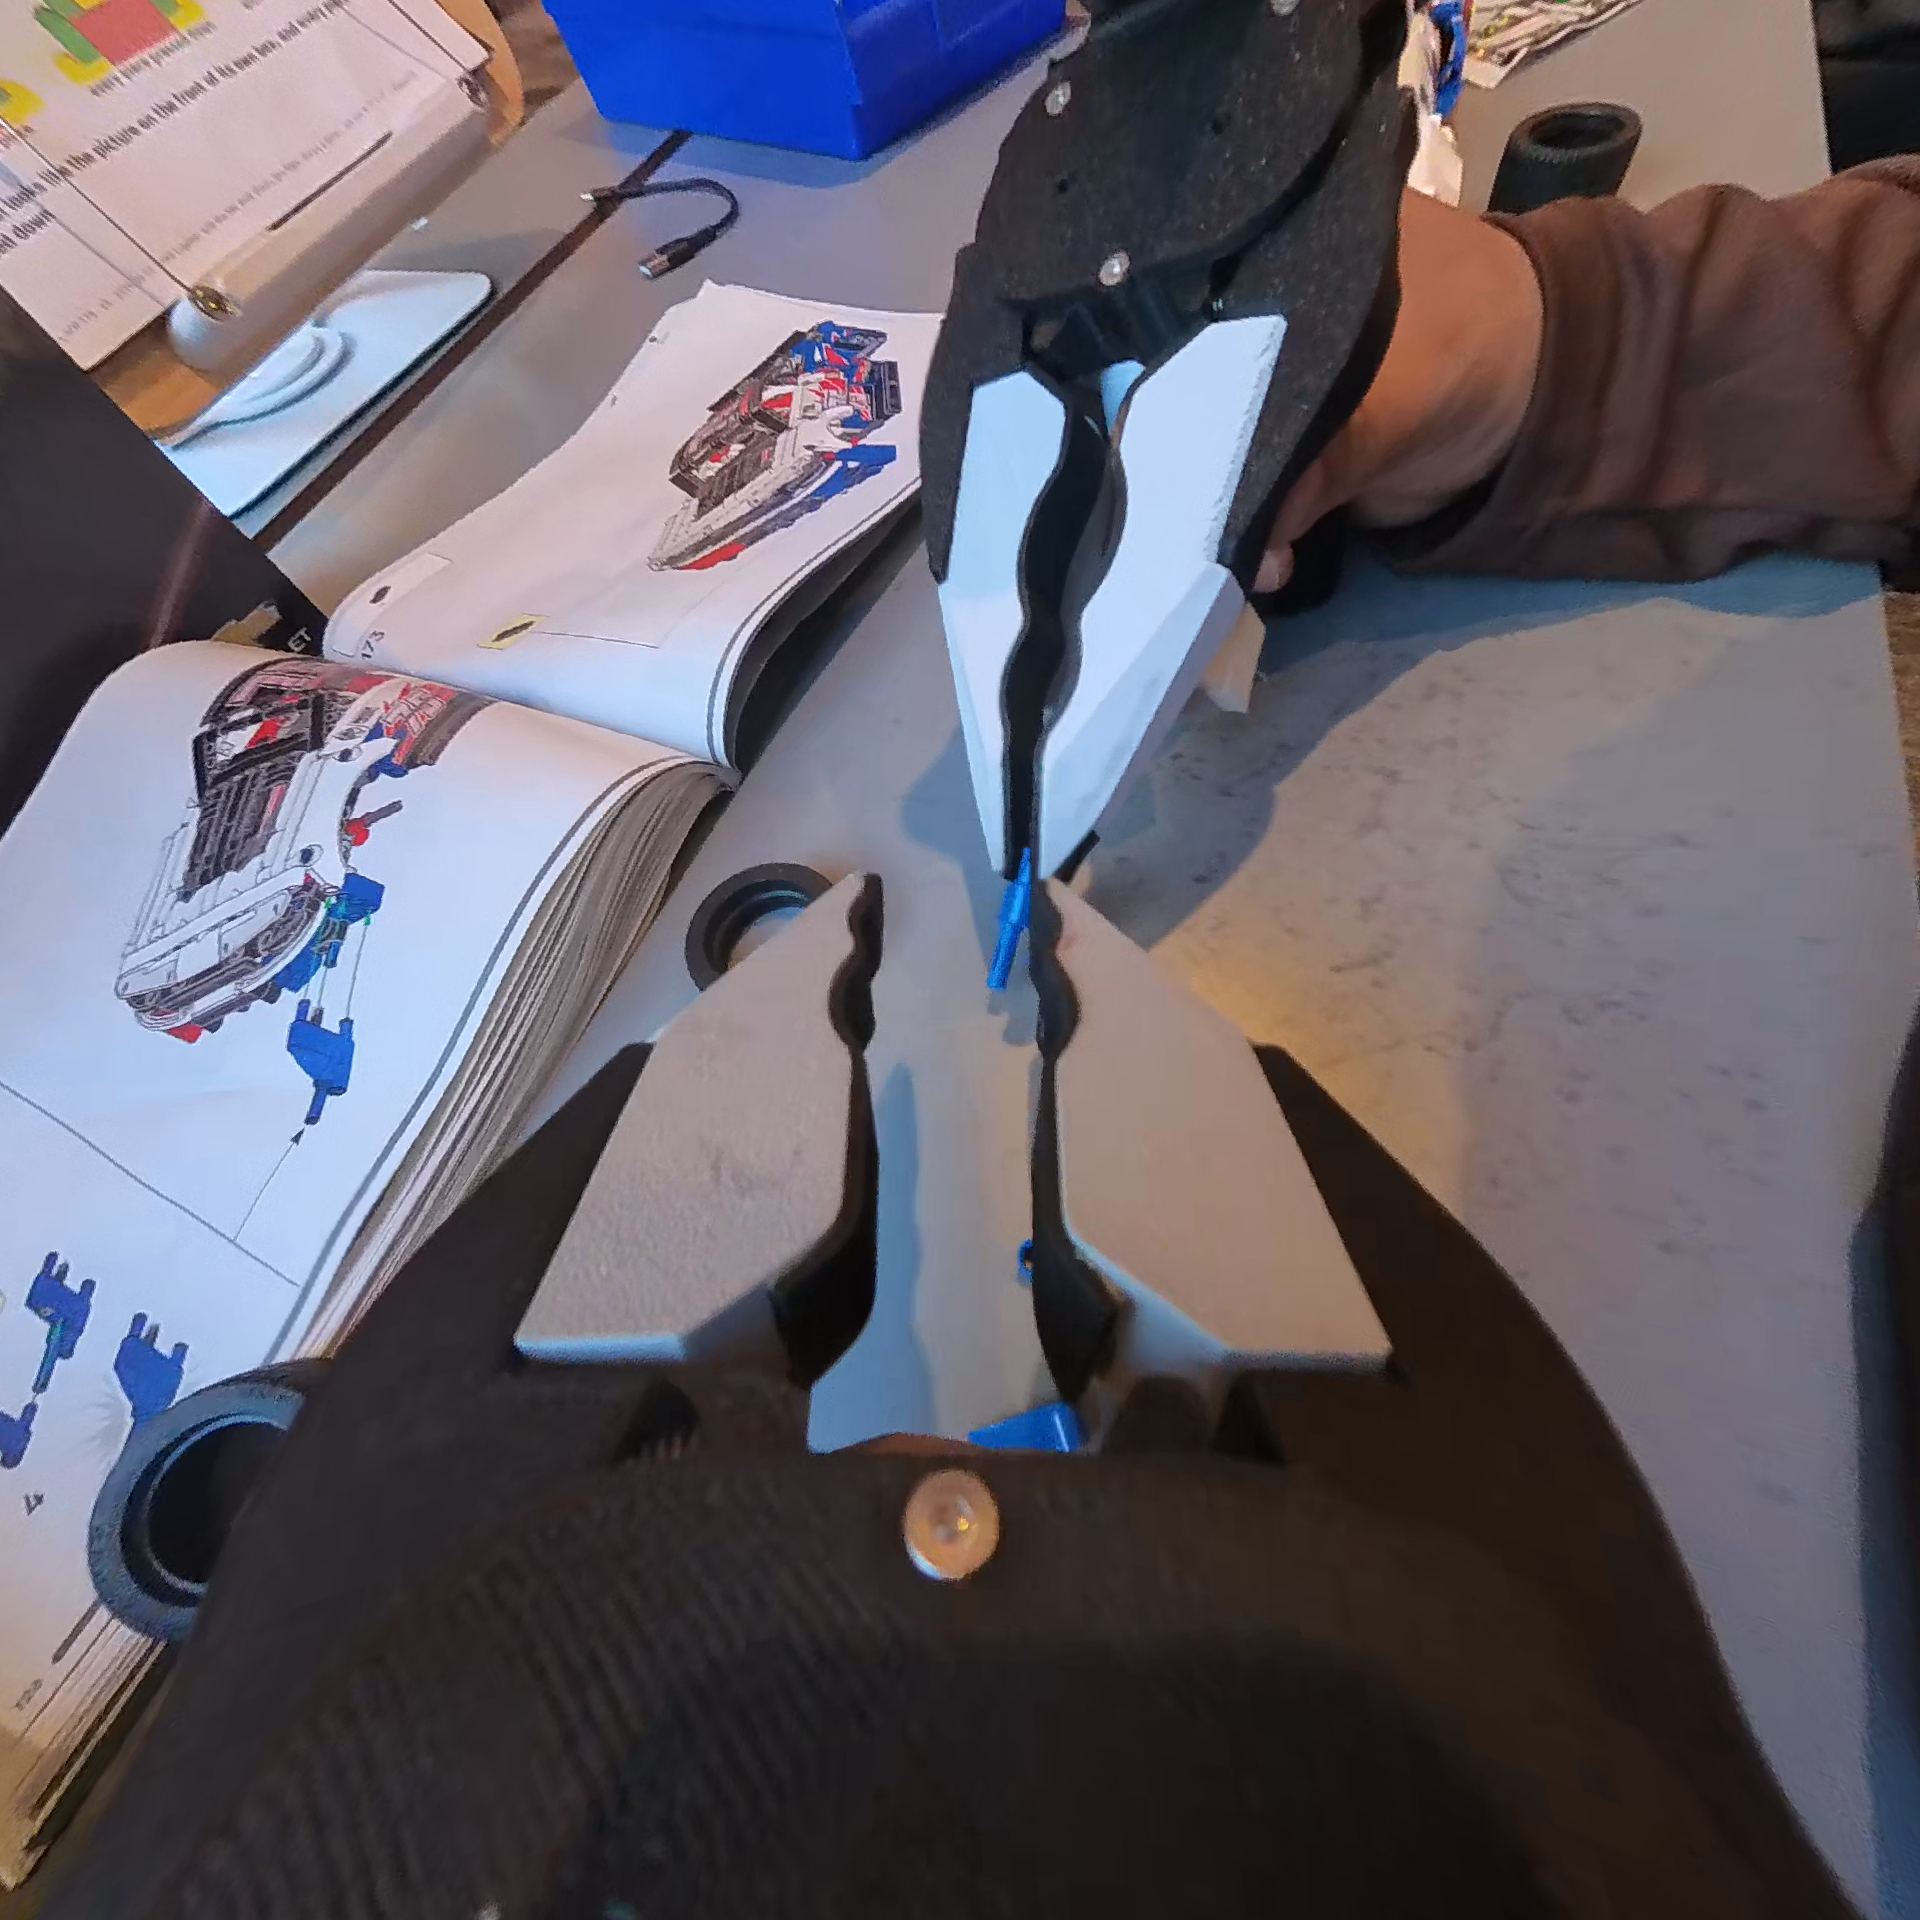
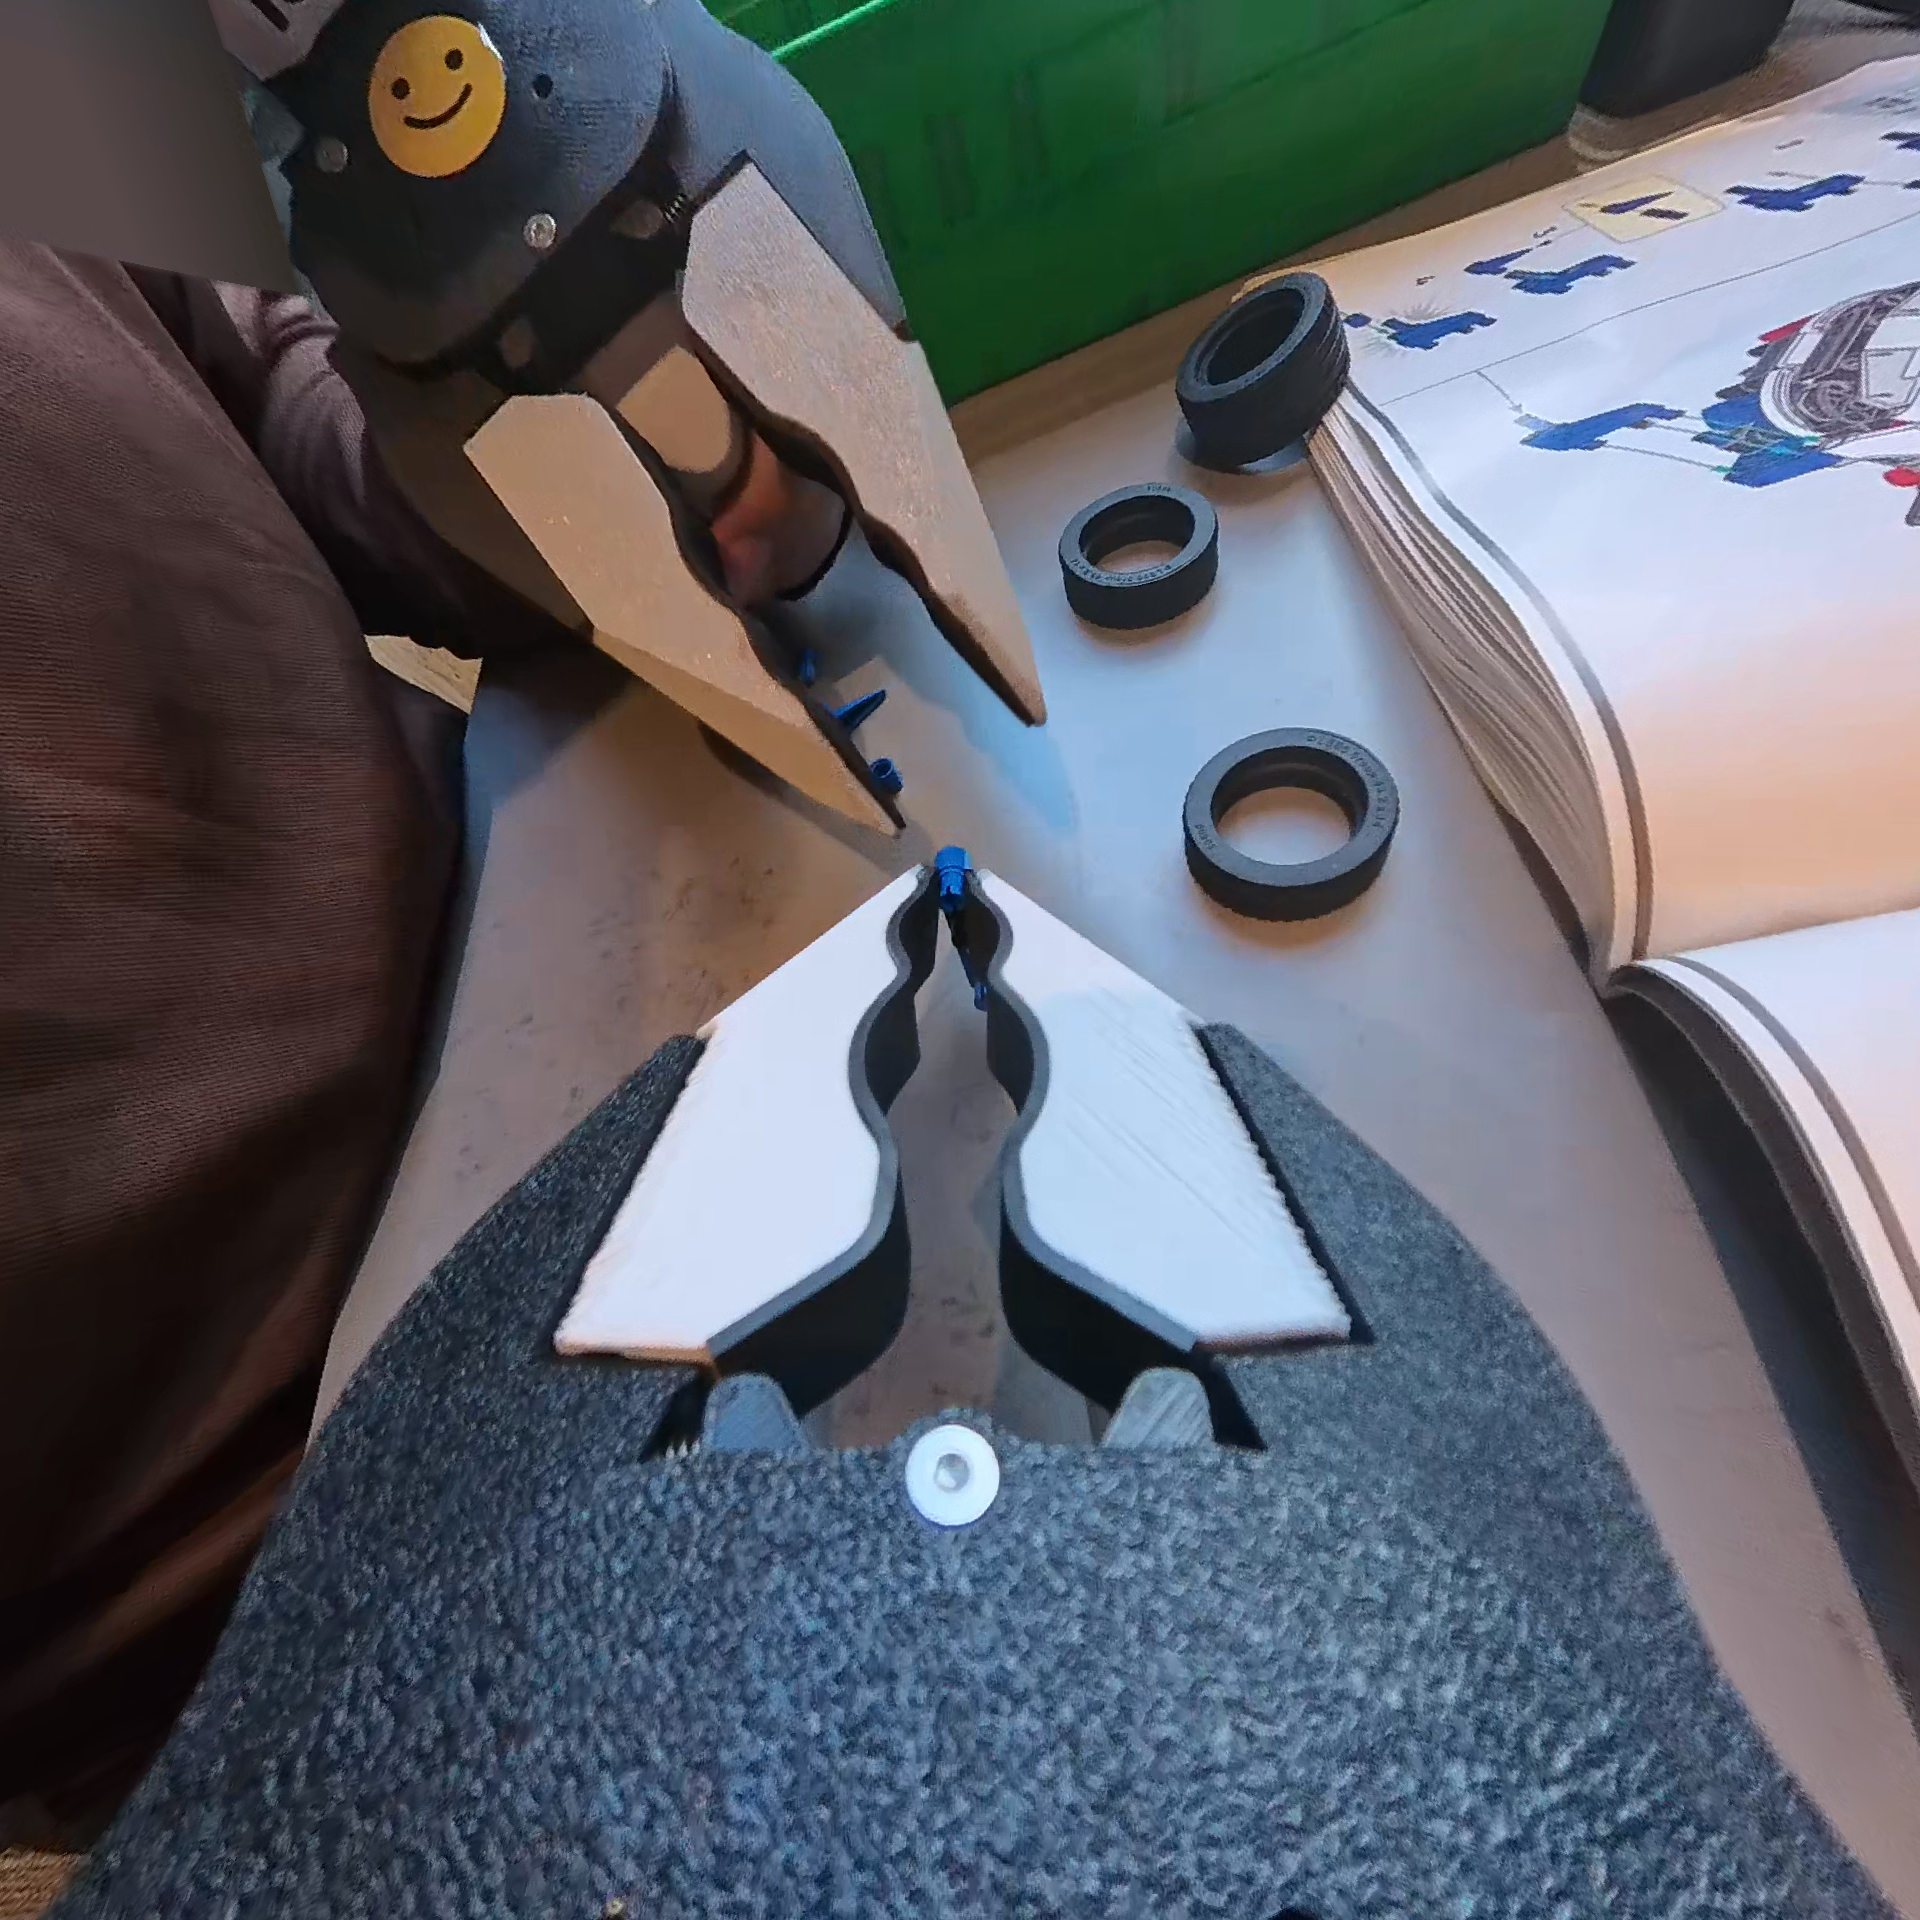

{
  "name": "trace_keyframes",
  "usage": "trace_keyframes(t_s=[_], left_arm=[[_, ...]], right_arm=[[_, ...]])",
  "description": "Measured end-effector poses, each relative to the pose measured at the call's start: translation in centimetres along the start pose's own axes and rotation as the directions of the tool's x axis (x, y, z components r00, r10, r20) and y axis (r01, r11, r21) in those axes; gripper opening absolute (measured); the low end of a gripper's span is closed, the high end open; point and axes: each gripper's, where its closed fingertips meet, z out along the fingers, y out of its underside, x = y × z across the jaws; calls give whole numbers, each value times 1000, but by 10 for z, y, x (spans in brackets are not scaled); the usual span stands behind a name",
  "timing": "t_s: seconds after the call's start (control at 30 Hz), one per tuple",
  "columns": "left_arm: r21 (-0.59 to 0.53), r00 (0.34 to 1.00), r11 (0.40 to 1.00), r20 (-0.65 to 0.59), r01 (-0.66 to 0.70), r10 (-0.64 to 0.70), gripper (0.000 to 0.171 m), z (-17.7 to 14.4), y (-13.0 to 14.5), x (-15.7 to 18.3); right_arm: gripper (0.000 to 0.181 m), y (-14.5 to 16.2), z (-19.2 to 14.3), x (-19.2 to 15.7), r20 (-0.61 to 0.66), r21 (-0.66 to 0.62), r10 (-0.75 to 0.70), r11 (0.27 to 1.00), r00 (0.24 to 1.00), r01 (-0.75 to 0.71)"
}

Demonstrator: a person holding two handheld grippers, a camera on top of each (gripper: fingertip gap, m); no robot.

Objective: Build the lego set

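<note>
Pin handover between 2 grippers, above the tabletop.
Left to right: instruction booklet open; left gripper jaws apart, loose blue pins beside its finger; right gripper jaws clamped on 1 blue pin. Pin's long axis runs along the right fingers, free end toward the left gripper. Judgement: hold that axis steady, close squarely on the exposed end.
</note>
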Motion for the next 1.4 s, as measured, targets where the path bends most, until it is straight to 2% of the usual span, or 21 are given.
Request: trace_keyframes(t_s=[0.27, 0.43, 0.53, 0.63, 0.77, 1.0, 1.23, 1.4], left_arm=[[74, 995, 997, 93, 18, -25, 25, -12, -9, -17], [17, 989, 994, 98, 108, -109, 29, -34, 8, -15], [-45, 983, 988, 110, 150, -144, 29, -52, 23, -10], [-177, 977, 963, 96, 205, -191, 30, -60, 50, 0], [-219, 971, 948, 103, 232, -214, 30, -69, 67, 10], [-285, 973, 932, 130, 222, -192, 31, -71, 86, 12], [-282, 981, 941, 101, 189, -167, 30, -64, 80, 13], [-312, 984, 934, 94, 175, -153, 30, -52, 86, 12]], right_arm=[[4, 7, -1, -12, 33, -34, -78, 996, 996, 79], [5, 17, 1, -15, -12, -89, -154, 984, 988, 152], [5, 15, -1, -15, -7, -76, -147, 986, 989, 146], [5, 11, -4, -16, 16, -45, -122, 991, 992, 123], [6, 13, -5, -15, 12, -48, -110, 993, 994, 111], [8, 11, -13, -10, -5, -19, -80, 997, 997, 80], [8, 11, -16, -9, -6, -7, -65, 998, 998, 65], [8, 9, -18, -9, -24, 10, -76, 997, 997, 76]])
